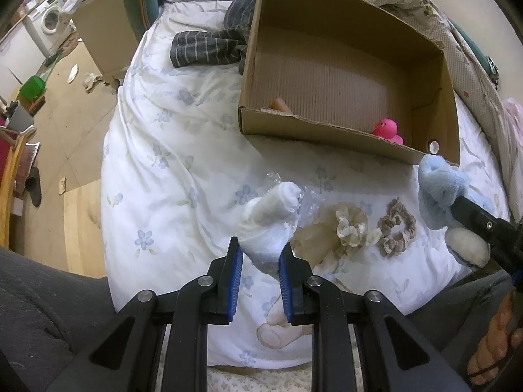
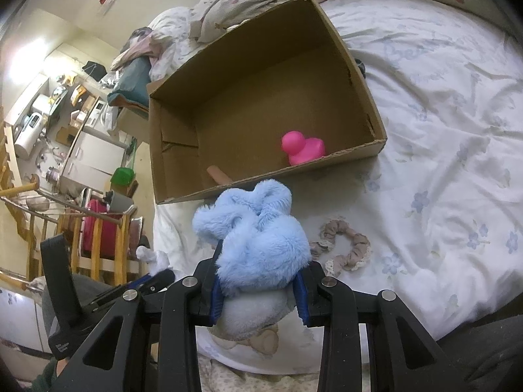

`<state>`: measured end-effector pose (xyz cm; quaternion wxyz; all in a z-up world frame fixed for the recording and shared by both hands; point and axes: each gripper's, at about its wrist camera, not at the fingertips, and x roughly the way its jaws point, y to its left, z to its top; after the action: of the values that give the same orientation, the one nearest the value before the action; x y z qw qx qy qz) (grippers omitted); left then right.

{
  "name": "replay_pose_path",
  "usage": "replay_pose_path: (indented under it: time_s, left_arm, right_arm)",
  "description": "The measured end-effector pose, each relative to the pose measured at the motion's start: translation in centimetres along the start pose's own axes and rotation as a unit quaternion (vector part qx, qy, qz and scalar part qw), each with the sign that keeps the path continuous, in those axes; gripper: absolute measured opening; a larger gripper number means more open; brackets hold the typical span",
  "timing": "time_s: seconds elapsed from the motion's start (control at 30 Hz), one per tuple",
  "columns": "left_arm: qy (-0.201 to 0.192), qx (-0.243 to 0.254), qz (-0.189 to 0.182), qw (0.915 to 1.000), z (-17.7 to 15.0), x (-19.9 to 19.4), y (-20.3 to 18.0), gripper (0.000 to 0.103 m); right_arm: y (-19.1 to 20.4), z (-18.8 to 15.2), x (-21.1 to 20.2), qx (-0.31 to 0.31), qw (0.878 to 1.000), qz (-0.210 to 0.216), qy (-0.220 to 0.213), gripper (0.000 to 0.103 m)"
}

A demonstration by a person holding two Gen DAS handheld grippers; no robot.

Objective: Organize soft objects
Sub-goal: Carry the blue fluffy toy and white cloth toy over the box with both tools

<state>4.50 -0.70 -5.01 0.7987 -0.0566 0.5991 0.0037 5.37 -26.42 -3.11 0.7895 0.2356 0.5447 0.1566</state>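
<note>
Meanwhile the left hand-held gripper (image 1: 260,254) pinched a white bundle (image 1: 269,225), the right hand-held gripper (image 2: 258,289) squeezed a blue plush toy (image 2: 255,228), beside the cardboard box (image 2: 268,176) holding a pink duck (image 2: 302,147).

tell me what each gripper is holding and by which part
Left gripper: white rolled cloth bundle in clear plastic, gripped at its near end. Right gripper: fluffy light-blue plush toy, gripped around its middle.

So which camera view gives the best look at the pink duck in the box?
The right wrist view: the pink duck shows almost whole on the floor of the cardboard box, seen from behind. In the left wrist view the box's near wall hides its lower body, though its face and beak show there.
</note>
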Motion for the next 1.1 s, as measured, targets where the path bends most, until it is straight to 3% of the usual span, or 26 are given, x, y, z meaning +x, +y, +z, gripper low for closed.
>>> replay_pose_path:
  time_s: [0.3, 0.73, 1.1]
  left_arm:
    - [-0.022, -0.002, 0.003, 0.9997, 0.4, -1.7, -0.3, 0.019]
    - [-0.125, 0.021, -0.008, 0.9919, 7.7, -9.2, -0.8, 0.019]
    - [-0.133, 0.043, -0.011, 0.9901, 13.1, -7.3, -2.5, 0.019]
  right_arm:
    - [1.3, 0.2, -0.6, -0.016, 1.000, 0.016, -0.008, 0.037]
    - [5.0, 4.7, -8.1, -0.076, 0.988, 0.063, -0.120, 0.037]
    - [4.6, 10.4, -7.7, -0.083, 0.982, 0.049, -0.163, 0.037]
